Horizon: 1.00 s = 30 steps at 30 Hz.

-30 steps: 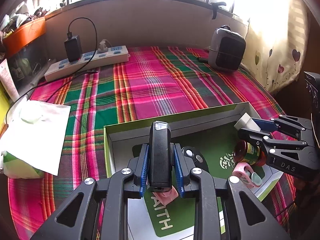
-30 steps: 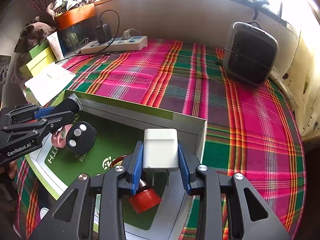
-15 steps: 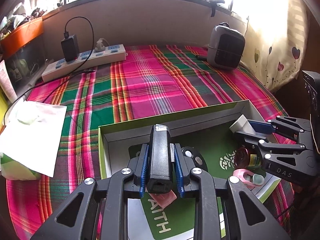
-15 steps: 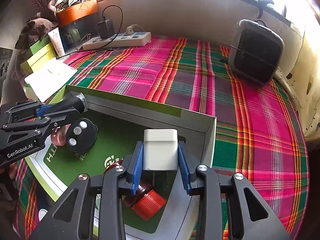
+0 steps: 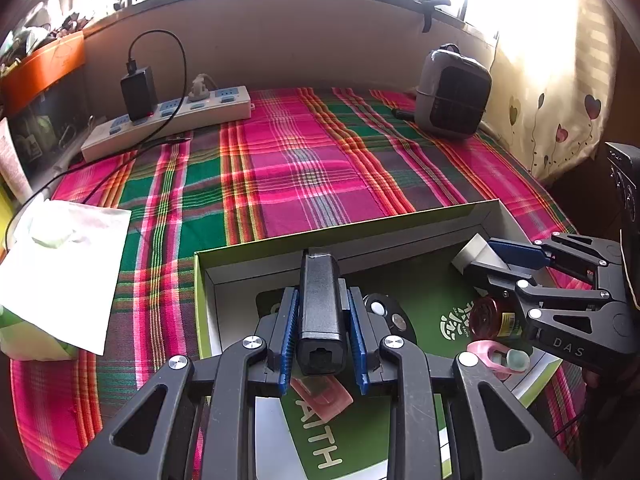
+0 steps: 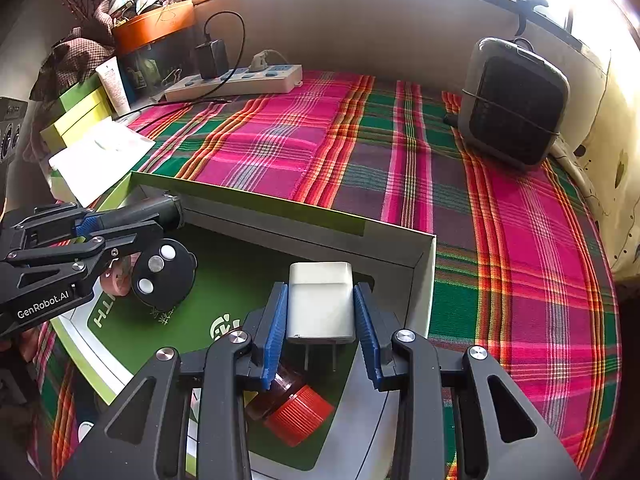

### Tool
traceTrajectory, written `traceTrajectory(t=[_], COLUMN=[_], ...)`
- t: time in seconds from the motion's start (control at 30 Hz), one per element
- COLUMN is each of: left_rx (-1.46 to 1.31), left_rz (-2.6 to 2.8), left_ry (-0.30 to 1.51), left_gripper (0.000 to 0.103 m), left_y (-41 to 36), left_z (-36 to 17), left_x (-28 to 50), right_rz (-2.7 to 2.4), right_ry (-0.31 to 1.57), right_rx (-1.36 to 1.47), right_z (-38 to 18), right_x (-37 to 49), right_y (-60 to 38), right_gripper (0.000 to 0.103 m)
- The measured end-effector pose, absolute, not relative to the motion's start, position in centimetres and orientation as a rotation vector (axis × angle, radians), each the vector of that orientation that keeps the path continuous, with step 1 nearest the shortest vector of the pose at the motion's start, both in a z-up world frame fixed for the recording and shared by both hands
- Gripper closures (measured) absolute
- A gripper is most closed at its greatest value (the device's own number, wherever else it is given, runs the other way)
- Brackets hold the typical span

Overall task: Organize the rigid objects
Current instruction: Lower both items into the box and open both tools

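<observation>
Two hand-held grippers over an open green-rimmed box (image 5: 202, 280) on a plaid cloth (image 5: 304, 168).
Left gripper (image 5: 323, 320) clamps a black adapter (image 5: 322, 304); right gripper (image 6: 322, 320), marked "DAS", clamps a white charger (image 6: 321, 300). The box holds a red-capped bottle (image 6: 296, 408), round black disc (image 6: 162, 276), pink pieces; a power strip (image 5: 168, 122) and heater (image 5: 452, 92) stand by the wall.
</observation>
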<state>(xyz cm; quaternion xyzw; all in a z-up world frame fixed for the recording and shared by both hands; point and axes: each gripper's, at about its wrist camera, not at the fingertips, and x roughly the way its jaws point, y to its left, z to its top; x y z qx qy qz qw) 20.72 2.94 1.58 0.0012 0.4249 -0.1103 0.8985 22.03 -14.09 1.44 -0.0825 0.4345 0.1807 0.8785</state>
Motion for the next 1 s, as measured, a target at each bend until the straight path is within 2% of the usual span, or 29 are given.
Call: traceTrajectory(t=[0.1,0.27,0.5,1.0], left_rx=[-0.002,-0.009,-0.019,-0.029], left_rz=[-0.227,-0.221,-0.223,-0.214], left_ry=[0.881,0.885,0.863,0.825], left_gripper=[0.080,0.075,0.070,0.068], left_y=[2.9,3.1,3.1,3.0], left_z=[1.6,1.7,2.5,4.7], left_x=[20.7,20.6,19.7,16.4], right_rz=[0.375,0.373,0.361,0.346], right_ry=[0.903,0.890,0.864,0.803], right_rx=[-0.168,-0.162,-0.137,-0.112], right_z=[1.5,1.8,2.5,5.1], right_x=[22.0,21.8,21.2,18.0], right_y=[-14.1,-14.2,-14.6,-15.5], right_gripper=[0.067,0.057,0.054,0.053])
